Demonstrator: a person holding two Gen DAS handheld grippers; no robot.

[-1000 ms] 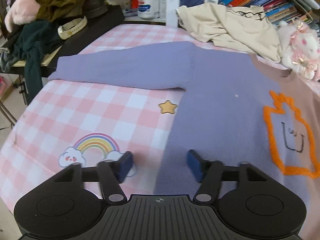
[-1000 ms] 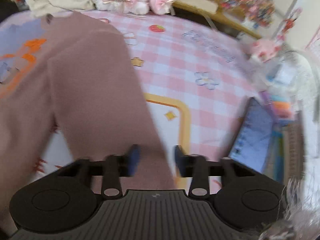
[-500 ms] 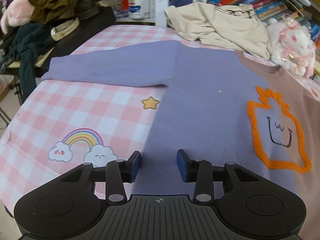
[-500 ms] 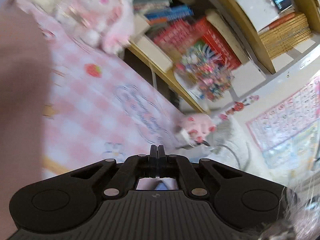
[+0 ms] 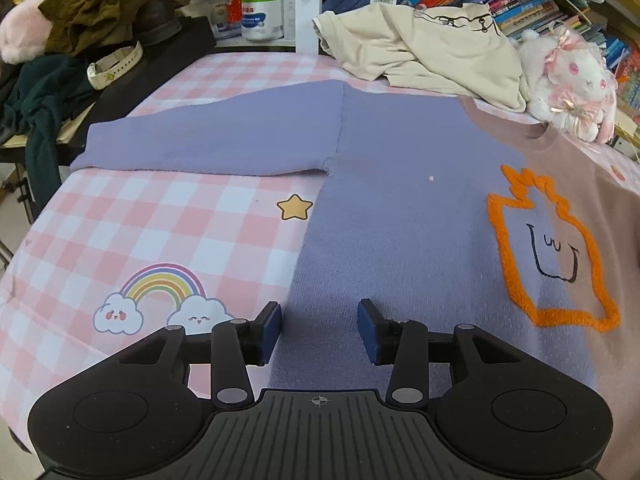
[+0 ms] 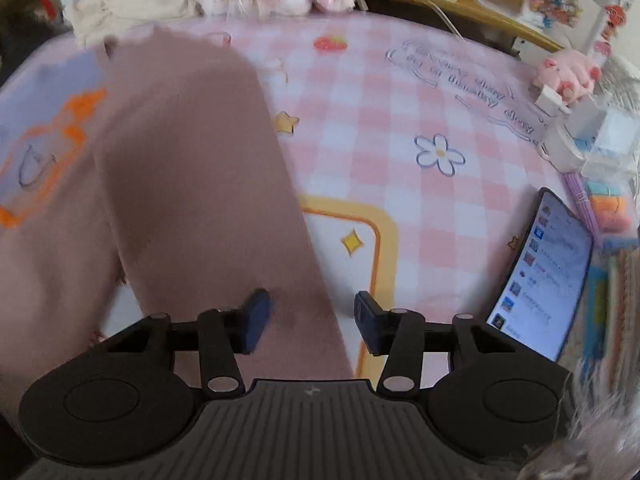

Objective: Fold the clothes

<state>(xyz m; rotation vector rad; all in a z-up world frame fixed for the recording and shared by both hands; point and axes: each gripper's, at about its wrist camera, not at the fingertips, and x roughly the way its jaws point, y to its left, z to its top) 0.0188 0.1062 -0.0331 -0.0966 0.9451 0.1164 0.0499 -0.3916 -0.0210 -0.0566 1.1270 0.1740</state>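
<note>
- Across the checked bench (image 5: 168,216) lies my sweater (image 5: 400,208), flat, purple half left, mauve half right.
- Left gripper (image 5: 319,330) has just eased slightly apart; it's over the purple hem, clamping nothing.
- Right gripper (image 6: 308,320) has just been opening, mauve sleeve (image 6: 192,168) between unpressed pads.
- White tub (image 5: 262,16) behind: contents hidden.

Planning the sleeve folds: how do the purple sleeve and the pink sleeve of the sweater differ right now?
Colour: the purple sleeve is lilac, the pink sleeve dusty pink.
Pose: the purple sleeve lies spread straight out sideways from the body; the pink sleeve runs down alongside the body toward the hem.
Claws: the pink sleeve's end sits between the open right claw, whose jaws have just been opening; the left claw is over the body's lower edge, far from the purple sleeve.
Both lie flat on the checked cloth.
</note>
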